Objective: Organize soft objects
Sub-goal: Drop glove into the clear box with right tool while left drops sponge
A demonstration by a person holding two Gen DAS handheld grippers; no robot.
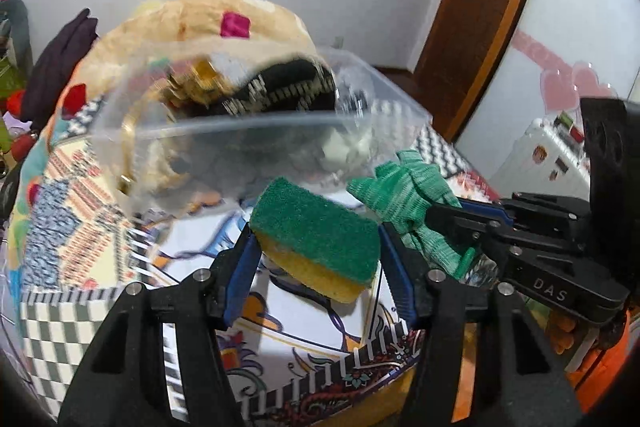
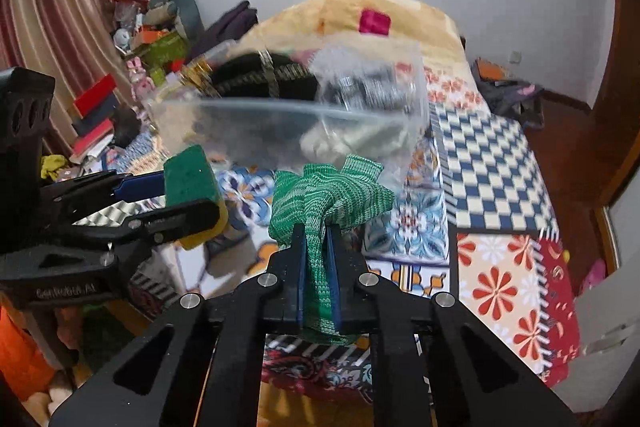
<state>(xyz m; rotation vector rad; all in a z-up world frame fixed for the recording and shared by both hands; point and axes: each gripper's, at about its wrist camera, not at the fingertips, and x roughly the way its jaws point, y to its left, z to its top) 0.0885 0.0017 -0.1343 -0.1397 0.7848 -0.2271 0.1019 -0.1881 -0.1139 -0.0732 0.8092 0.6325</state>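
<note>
My left gripper (image 1: 316,247) is shut on a green-and-yellow sponge (image 1: 316,227), held above the bed. The sponge also shows in the right wrist view (image 2: 192,183), at the left. My right gripper (image 2: 318,231) is shut on a green knitted cloth (image 2: 332,195). The cloth also shows in the left wrist view (image 1: 404,191), to the right of the sponge. Just beyond both stands a clear plastic tub (image 1: 256,131), blurred, with dark and pale soft items inside. The tub is also in the right wrist view (image 2: 288,123).
A bed with a patchwork quilt (image 2: 492,163) lies below. A beige pillow (image 1: 192,23) rises behind the tub. Clutter of books and boxes (image 2: 100,107) fills the left side by a curtain. A brown door (image 1: 480,7) stands to the right.
</note>
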